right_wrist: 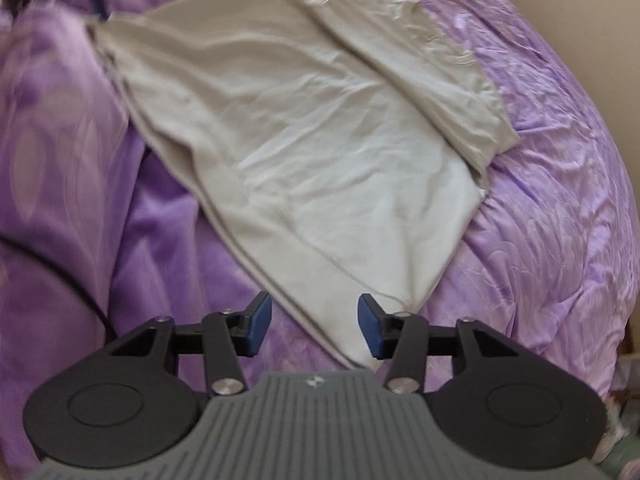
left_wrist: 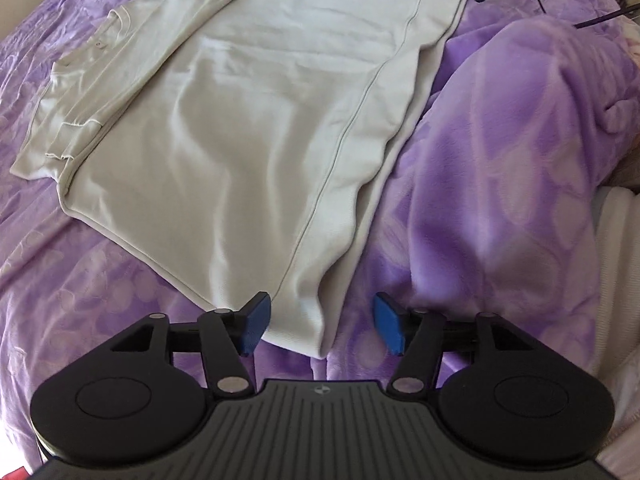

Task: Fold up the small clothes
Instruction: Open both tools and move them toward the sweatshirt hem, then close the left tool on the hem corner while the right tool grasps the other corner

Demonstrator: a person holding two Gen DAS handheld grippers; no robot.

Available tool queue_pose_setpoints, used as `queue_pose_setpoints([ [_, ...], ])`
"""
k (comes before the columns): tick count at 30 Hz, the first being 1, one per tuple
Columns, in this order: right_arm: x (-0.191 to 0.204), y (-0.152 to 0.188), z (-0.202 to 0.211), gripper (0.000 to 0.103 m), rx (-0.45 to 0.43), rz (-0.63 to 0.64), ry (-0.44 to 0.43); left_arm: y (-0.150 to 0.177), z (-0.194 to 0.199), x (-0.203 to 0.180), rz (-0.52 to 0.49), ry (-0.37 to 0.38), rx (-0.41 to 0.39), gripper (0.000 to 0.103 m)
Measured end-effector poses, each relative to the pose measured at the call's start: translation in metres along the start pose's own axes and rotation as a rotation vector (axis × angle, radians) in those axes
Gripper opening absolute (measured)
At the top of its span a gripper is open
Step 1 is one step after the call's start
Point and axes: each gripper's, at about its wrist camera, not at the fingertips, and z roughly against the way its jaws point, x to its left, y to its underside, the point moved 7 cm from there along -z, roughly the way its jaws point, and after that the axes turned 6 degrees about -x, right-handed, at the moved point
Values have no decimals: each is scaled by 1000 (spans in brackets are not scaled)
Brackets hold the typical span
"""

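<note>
My left tongs (left_wrist: 320, 330) and right tongs (right_wrist: 315, 328) gape wide over opposite hem corners of the pale shirt (left_wrist: 248, 128) on the purple bed (left_wrist: 80, 300).

Left wrist view: mounted behind the left gripper (left_wrist: 321, 326), looking forward and down, close over one hem corner of the pale shirt (left_wrist: 248, 120). Right wrist view: same mounting on the right gripper (right_wrist: 315, 327), low over the opposite hem corner (somewhat blurred). Facing each other across the shirt (right_wrist: 320, 128) and the purple bedding (right_wrist: 552, 248); each gripper glimpsed at the other view's top edge.
</note>
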Motion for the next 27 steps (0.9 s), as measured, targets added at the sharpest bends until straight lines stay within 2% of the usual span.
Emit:
queue_pose_setpoints([
  [4,15,13,-17,48,60,151,36,3,-6,1,8,-28,-5,83],
  [6,17,16,-20,51,56,198,57,4,-5,2,7,-45,-11,85],
  [8,16,17,-19,51,53,215,73,4,-2,6,-13,-95,-14,83],
  [10,12,18,-17,51,62,225,88,4,1,10,-41,-160,-2,63],
  [11,11,20,-16,51,65,228,93,5,1,10,-60,-182,12,63],
  [15,10,21,-15,51,64,221,96,7,-5,-5,-140,-167,30,57],
  [18,15,21,-17,49,43,254,115,3,-11,-11,-180,-207,-3,53],
  [20,19,20,-18,48,30,286,131,-1,-15,-10,-166,-210,-9,38],
  [21,20,19,-18,48,27,305,139,-2,-16,-10,-157,-205,-14,21],
  [22,21,20,-18,47,31,323,143,-3,-14,-10,-146,-203,-28,9],
  [23,22,21,-18,47,36,342,148,-5,-9,-10,-133,-202,-44,5],
  [27,25,26,-17,45,51,433,176,-17,27,-1,-38,-215,-175,3],
])
